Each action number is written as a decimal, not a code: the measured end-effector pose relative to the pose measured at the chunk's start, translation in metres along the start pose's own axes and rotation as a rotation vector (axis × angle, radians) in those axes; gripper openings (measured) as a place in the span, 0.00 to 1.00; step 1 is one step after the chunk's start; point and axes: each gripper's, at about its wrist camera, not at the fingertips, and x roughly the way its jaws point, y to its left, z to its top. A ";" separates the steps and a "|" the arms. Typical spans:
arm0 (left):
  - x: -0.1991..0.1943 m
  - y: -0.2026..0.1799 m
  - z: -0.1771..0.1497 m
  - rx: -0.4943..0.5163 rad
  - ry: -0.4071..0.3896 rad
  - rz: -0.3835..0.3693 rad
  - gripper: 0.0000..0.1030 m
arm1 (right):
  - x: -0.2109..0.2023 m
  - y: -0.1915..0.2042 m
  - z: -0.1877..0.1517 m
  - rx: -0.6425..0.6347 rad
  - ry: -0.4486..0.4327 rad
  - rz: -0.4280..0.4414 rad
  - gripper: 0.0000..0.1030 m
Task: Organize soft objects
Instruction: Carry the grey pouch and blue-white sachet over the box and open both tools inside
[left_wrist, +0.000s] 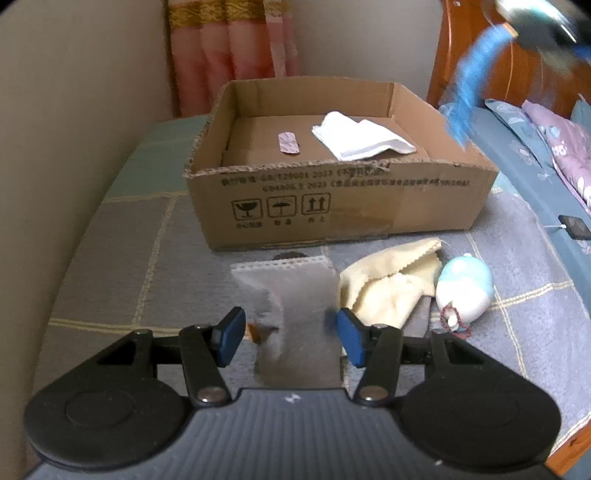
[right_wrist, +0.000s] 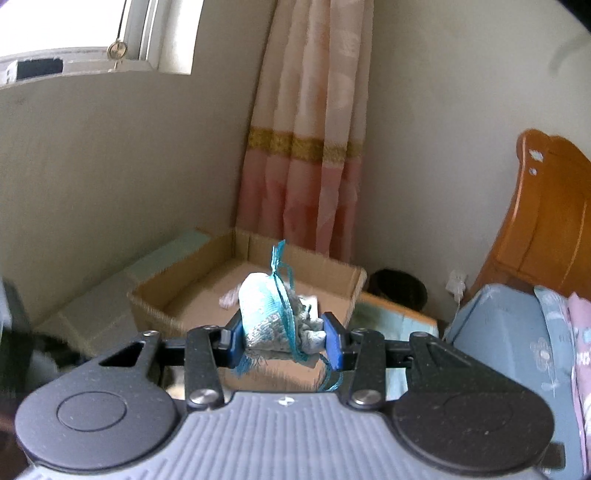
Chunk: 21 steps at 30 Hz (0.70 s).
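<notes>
An open cardboard box stands on the bed; inside lie a folded white cloth and a small pink strip. My left gripper is open, its fingers on either side of a translucent grey pouch lying on the bedspread. Beside it lie a cream cloth and a light blue and white plush toy. My right gripper is shut on a light blue mesh pouch with teal strings, held in the air above the box. The pouch shows blurred at the upper right of the left wrist view.
The bed has a grey checked bedspread. A wall runs along the left, a pink curtain hangs behind the box. A wooden headboard and blue and purple pillows lie to the right. A small black device rests at the right.
</notes>
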 end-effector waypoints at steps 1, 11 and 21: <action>0.001 -0.001 0.000 0.000 0.003 -0.003 0.52 | 0.005 -0.001 0.007 -0.001 -0.003 -0.003 0.46; 0.009 0.000 0.002 0.007 0.003 -0.009 0.49 | 0.080 -0.008 0.048 0.036 0.127 0.036 0.46; 0.000 0.012 0.007 0.006 0.005 -0.072 0.26 | 0.084 -0.001 0.039 0.060 0.127 0.029 0.92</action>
